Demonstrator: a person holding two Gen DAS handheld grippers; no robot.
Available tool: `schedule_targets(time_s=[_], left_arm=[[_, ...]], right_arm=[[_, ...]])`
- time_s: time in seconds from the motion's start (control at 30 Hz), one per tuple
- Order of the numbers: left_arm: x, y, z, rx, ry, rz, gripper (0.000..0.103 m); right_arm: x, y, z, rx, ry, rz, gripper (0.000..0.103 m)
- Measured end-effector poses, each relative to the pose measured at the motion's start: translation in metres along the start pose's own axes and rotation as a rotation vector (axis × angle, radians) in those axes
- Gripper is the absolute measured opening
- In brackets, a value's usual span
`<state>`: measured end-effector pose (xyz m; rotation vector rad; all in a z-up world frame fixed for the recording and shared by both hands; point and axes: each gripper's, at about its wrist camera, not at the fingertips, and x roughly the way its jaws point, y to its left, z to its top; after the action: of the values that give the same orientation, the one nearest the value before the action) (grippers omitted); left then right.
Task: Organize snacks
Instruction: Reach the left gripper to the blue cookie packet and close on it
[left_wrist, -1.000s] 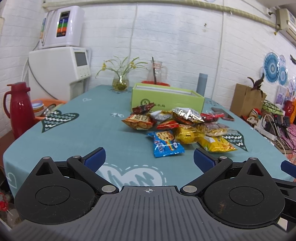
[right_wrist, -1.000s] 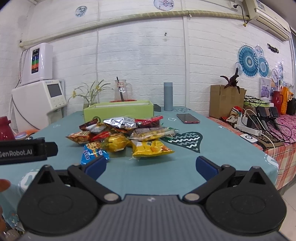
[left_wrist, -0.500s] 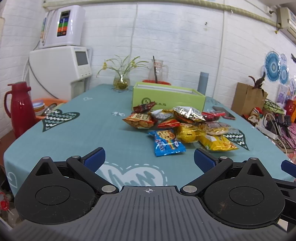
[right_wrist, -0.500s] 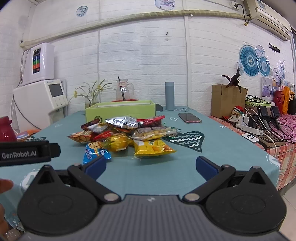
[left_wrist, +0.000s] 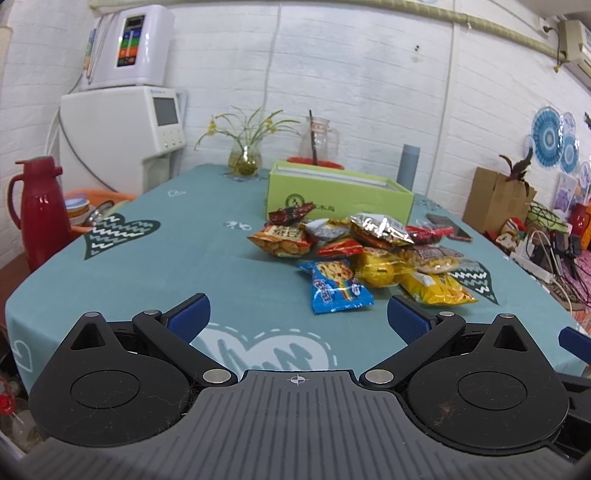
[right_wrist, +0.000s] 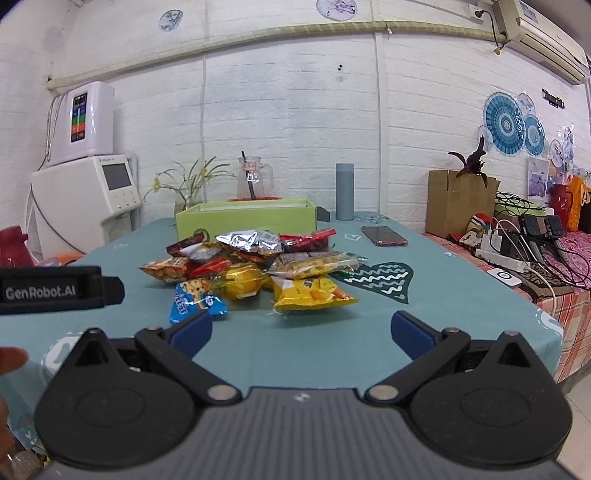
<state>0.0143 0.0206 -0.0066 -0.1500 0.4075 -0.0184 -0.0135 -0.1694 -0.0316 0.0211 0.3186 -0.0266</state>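
A pile of snack packets lies mid-table on the teal cloth: a blue packet (left_wrist: 338, 285) nearest, a yellow packet (left_wrist: 436, 290), an orange packet (left_wrist: 282, 240) and a silver packet (left_wrist: 380, 229), with several more between. The same pile shows in the right wrist view, with the blue packet (right_wrist: 195, 299) and the yellow packet (right_wrist: 312, 293) in front. An open green box (left_wrist: 338, 197) stands just behind the pile; it also shows in the right wrist view (right_wrist: 245, 219). My left gripper (left_wrist: 299, 319) is open and empty near the table's front edge. My right gripper (right_wrist: 301, 330) is open and empty, short of the pile.
A red thermos (left_wrist: 38, 206) and a white dispenser (left_wrist: 118, 136) stand at the left. A flower vase (left_wrist: 245, 160), a glass jug (left_wrist: 317, 142) and a grey bottle (right_wrist: 344, 192) stand at the back. A phone (right_wrist: 384, 236) lies at the right.
Both grippers have crept slightly forward toward the pile. Their jaws stay open and nothing on the table has moved.
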Motion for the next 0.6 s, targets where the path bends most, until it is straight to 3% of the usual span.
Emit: schedule_targets(time_s=[0.13, 0.43, 0.6], left_arm=[[0.024, 0.013, 0.01, -0.032, 0.038, 0.034, 0.092], [0.082, 0.013, 0.02, -0.006, 0.157, 0.006, 0.09], [0.11, 0.014, 0.03, 0.023, 0.237, -0.045, 0.086]], right_arm=[[0.027, -0.005, -0.003, -0.004, 0.062, 0.023, 0.103], [0.1, -0.014, -0.013, -0.002, 0.211, 0.004, 0.103], [0.134, -0.014, -0.004, -0.02, 0.276, 0.049, 0.103]])
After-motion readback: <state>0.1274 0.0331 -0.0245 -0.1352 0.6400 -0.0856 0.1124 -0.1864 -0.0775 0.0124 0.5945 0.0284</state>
